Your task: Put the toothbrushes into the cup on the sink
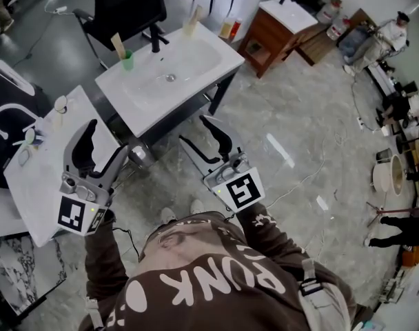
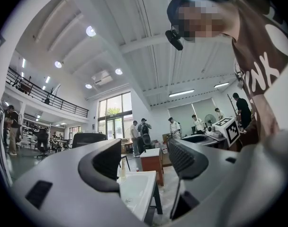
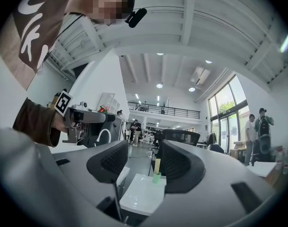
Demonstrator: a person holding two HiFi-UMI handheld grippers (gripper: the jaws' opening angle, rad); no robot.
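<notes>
A white sink [image 1: 216,55] stands ahead of me, also seen in the left gripper view as the sink [image 2: 134,193] and in the right gripper view as the sink [image 3: 139,197]. At its back left corner is a green cup [image 1: 127,61] with one pale toothbrush [image 1: 118,45] upright in it; the right gripper view shows that cup [image 3: 157,177] too. A pale cup [image 1: 189,27] stands at the back right. My left gripper [image 1: 107,136] hangs open over the white side table [image 1: 51,185], empty. My right gripper [image 1: 193,129] is open in front of the sink, empty.
A black faucet [image 1: 156,38] rises behind the basin. Small pale items [image 1: 30,138] lie on the side table, too small to tell. Two bottles [image 1: 230,27] stand at the sink's far corner. A wooden cabinet [image 1: 275,29] and a black chair [image 1: 123,5] stand beyond. People stand at the right.
</notes>
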